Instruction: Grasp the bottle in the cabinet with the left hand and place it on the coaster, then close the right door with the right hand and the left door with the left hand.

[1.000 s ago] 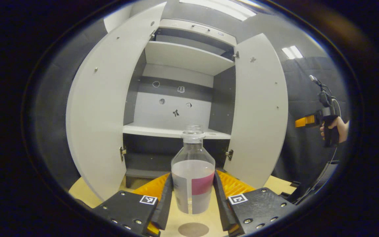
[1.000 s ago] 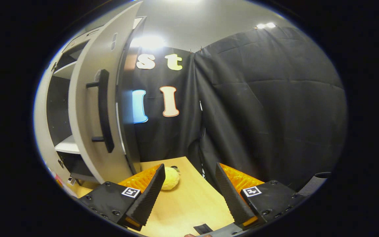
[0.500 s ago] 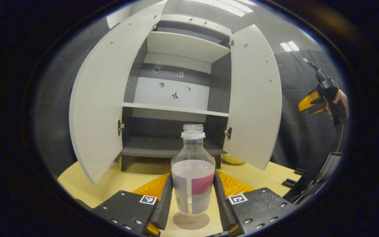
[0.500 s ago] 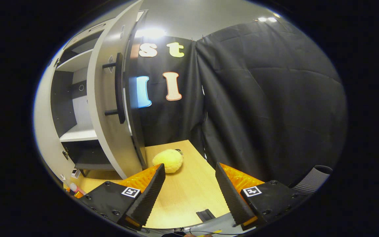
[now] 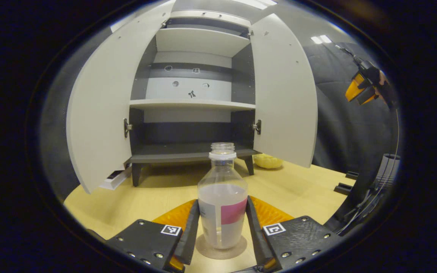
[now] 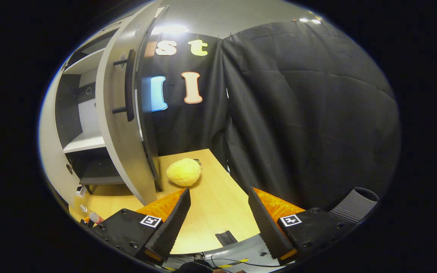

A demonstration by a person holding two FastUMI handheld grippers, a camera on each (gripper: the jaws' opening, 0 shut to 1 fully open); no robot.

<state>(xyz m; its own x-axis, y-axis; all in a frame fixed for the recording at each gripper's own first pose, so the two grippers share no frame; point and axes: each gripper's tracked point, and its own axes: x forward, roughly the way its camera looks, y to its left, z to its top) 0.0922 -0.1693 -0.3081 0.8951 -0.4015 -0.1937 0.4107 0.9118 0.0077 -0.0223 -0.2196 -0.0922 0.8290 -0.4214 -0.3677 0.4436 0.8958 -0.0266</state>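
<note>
Left gripper (image 5: pixel 221 231) is clamped on the bottle (image 5: pixel 222 201), both fingers pressed against its sides. Bottle is upright, clear, part-filled with liquid, no cap, and its base sits on the round coaster (image 5: pixel 221 248) on the near part of the wooden table (image 5: pixel 157 197). Cabinet (image 5: pixel 190 94) is behind it, far side, left door (image 5: pixel 97 110) and right door (image 5: pixel 283 94) both swung wide open, shelves bare. A yellow plush thing (image 5: pixel 268 162) lies on the table by the right door's lower edge. Right gripper (image 6: pixel 216 222) is held up off to the right (also seen in left gripper view (image 5: pixel 362 89)), fingers spread apart with nothing between them, near the right door's black handle (image 6: pixel 129 85).
</note>
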